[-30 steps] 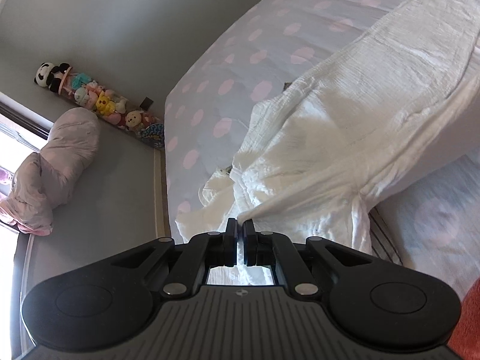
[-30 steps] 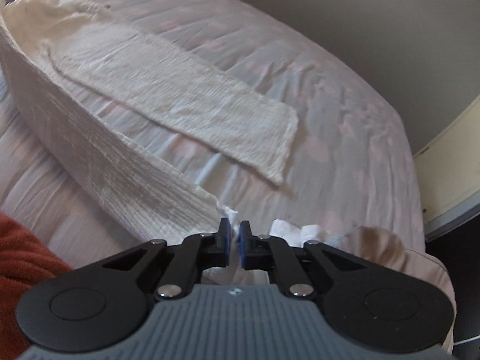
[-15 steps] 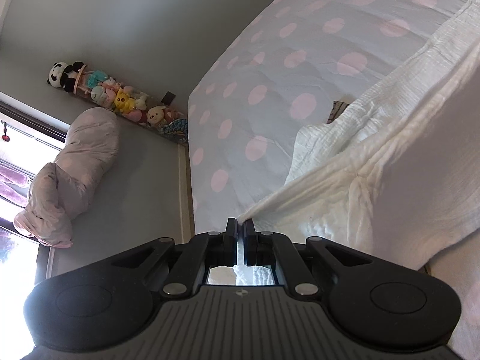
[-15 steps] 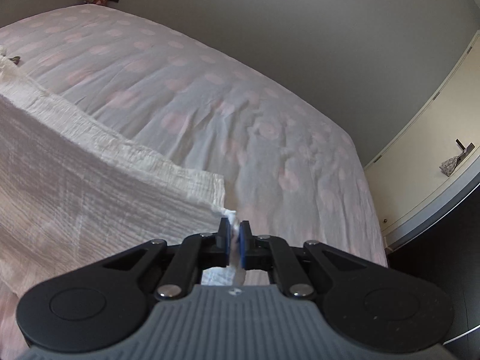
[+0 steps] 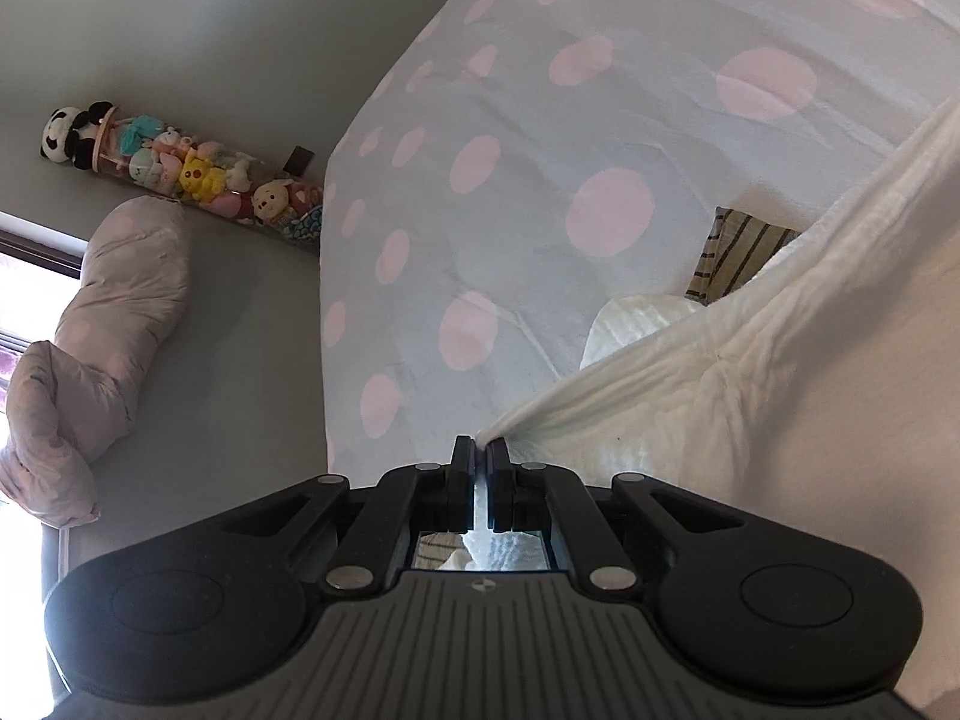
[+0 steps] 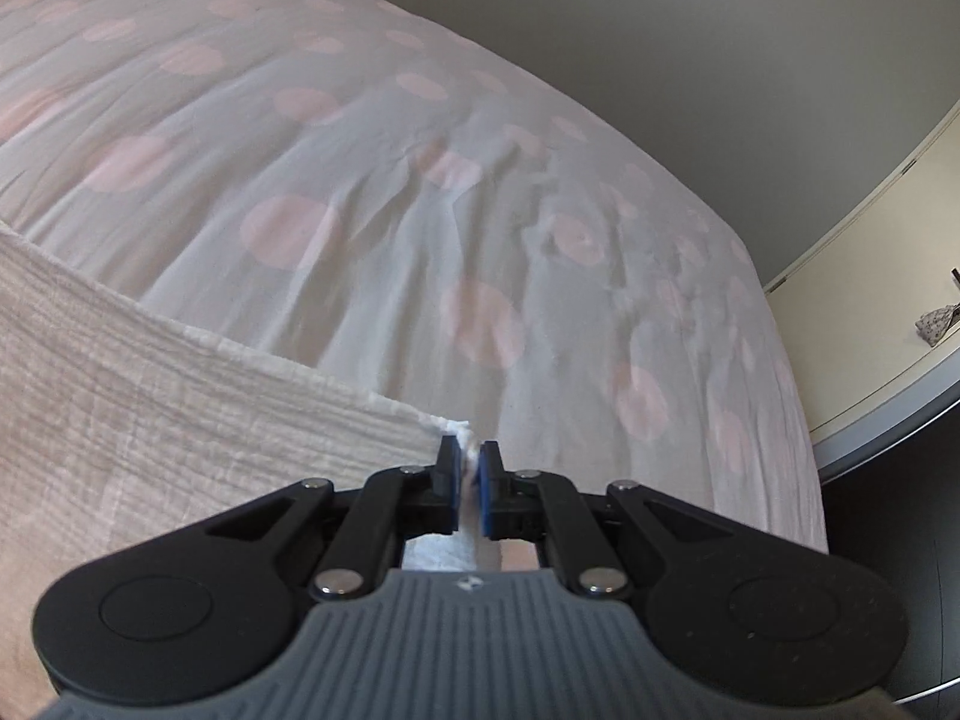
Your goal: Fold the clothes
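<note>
Since the earlier frames, both grippers have carried the white garment point(image 5: 780, 372) forward across the bed: the folded sleeve panel seen lying flat on the cover a second ago is out of the right wrist view, and the cloth now hangs as a raised sheet between the two tools.

Bed point(image 6: 420, 192): covered by a pale cover with pink dots, creased toward its far right corner. It fills most of both views.

White garment: crinkled fabric, stretched taut from the left gripper up toward the right edge of the left wrist view; in the right wrist view point(image 6: 180, 408) it fills the lower left, its top hem running straight to the tool. It is lifted above the near part of the bed; how much of it rests on the cover cannot be told.

Striped cloth point(image 5: 738, 258): lies on the cover just beyond the garment's upper edge.

Rolled duvet point(image 5: 102, 348) and a tube of plush toys point(image 5: 180, 165): on the floor off the bed's left edge.

Left gripper point(image 5: 480, 450): jaws together, clamped on a corner of the garment.

Right gripper point(image 6: 470, 453): blue-padded jaws clamped on the opposite corner.
</note>
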A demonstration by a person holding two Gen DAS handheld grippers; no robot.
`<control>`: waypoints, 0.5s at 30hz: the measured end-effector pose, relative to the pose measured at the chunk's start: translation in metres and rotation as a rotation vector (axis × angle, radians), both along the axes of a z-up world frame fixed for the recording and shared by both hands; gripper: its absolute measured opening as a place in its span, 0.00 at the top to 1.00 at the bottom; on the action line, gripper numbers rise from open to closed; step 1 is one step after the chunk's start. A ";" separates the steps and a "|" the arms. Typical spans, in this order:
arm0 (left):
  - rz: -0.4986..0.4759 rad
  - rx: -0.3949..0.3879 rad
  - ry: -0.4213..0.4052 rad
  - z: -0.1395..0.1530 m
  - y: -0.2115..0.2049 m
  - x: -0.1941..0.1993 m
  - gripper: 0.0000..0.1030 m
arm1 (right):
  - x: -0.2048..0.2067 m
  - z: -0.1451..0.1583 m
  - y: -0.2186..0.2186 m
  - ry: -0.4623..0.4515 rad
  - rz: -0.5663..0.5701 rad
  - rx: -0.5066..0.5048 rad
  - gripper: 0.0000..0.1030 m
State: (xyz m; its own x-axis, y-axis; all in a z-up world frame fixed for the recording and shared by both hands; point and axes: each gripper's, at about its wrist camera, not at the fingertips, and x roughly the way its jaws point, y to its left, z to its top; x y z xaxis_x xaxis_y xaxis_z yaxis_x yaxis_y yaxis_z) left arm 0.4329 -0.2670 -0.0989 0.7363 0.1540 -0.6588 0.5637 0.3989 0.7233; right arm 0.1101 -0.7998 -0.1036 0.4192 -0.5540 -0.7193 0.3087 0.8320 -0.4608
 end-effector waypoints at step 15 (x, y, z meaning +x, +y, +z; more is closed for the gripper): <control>0.112 -0.272 -0.010 0.016 0.023 0.031 0.80 | 0.016 -0.040 -0.010 0.018 -0.068 0.045 0.78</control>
State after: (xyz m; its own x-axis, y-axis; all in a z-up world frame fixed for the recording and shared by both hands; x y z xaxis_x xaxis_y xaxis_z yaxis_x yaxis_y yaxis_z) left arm 0.4638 -0.2444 -0.0831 0.7315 0.0530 -0.6798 0.4987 0.6384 0.5864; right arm 0.1266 -0.8095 -0.1440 0.3688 -0.5476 -0.7511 0.3574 0.8295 -0.4292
